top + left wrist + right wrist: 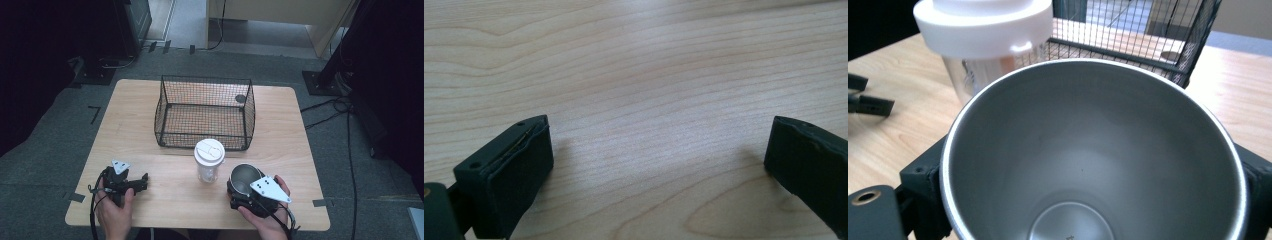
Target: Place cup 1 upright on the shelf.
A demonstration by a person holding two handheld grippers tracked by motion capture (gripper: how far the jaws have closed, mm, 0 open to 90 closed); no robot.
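Note:
A shiny steel cup (245, 176) stands upright at the table's front right, and my right gripper (242, 188) is shut on it, one jaw on either side. In the right gripper view the cup's empty inside (1088, 150) is seen from above between the black jaws. Just left of the cup stands a clear shaker bottle with a white lid (209, 159) (983, 45). It is close to the cup, and whether they touch cannot be told. My left gripper (144, 182) (659, 125) lies low over the table at the front left, open, with bare wood between its jaws.
A black wire basket (249, 112) (1148, 30) stands empty at the middle back of the wooden table (165, 200), directly behind the bottle. Cables and dark stands lie on the grey floor around the table.

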